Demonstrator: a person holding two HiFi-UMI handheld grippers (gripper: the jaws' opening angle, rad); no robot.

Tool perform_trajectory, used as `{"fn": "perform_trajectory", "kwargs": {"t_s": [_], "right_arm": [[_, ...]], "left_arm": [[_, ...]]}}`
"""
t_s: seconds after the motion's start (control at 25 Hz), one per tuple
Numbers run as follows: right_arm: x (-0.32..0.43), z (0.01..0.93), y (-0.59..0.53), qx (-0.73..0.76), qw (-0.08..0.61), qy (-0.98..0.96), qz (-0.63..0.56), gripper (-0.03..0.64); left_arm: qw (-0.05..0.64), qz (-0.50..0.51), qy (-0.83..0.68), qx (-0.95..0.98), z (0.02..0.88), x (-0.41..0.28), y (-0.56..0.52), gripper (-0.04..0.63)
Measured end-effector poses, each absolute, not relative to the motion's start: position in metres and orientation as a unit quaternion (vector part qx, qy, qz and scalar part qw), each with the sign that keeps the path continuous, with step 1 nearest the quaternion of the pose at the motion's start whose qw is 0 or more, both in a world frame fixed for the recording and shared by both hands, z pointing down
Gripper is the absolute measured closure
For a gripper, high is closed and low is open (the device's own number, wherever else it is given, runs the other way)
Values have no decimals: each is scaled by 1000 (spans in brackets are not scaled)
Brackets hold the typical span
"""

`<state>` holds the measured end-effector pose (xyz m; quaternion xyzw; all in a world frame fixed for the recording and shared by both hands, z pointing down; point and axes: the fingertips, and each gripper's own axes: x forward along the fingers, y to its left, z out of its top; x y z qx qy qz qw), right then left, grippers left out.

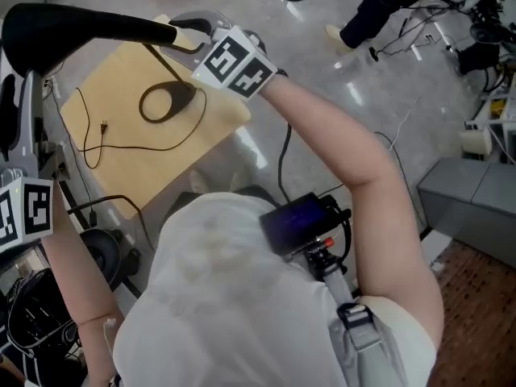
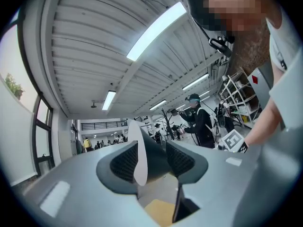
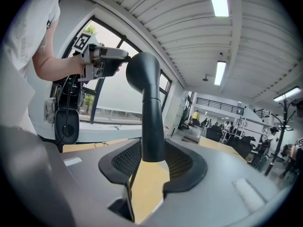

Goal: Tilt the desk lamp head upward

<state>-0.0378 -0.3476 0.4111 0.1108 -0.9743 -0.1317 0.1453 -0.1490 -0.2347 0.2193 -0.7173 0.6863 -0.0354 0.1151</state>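
A black desk lamp stands on a tan table (image 1: pixel 121 164), its ring base (image 1: pixel 167 103) near the table's far side. The long black lamp head (image 1: pixel 81 27) reaches left above the table. My right gripper (image 1: pixel 187 32) is shut on the lamp's black arm (image 3: pixel 152 126), which fills the gap between the pads. My left gripper (image 1: pixel 22 75) holds the far rounded end of the head. In the left gripper view, the head (image 2: pixel 156 150) sits edge-on between the pads, its white face (image 2: pixel 137 162) against the left pad.
The lamp's thin cord (image 1: pixel 101 139) trails over the table with its plug lying loose. A black chair (image 1: pixel 105 252) stands at the table's near left. A person's legs (image 1: pixel 379 6) and cables are at the far right, and grey boxes (image 1: pixel 476 192) stand to the right.
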Motion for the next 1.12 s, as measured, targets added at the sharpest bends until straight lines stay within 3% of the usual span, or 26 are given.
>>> {"fn": "perform_trajectory", "kwargs": {"t_s": [0.24,0.44,0.68,1.12], "right_arm": [[-6,425,-329,135,144,-975,-97,527],[15,439,-303,128,151,-976,-87,578],[38,440,-264,115,133,-984,-31,597],[86,463,-186,150,38,-982,111,606]], "left_arm": [[61,-61,725,-684,274,-169,-195,452],[5,-67,717,-693,330,-164,-172,527],[-41,-44,691,-720,377,-158,-141,589],[-97,-37,589,-802,449,-120,-91,594]]}}
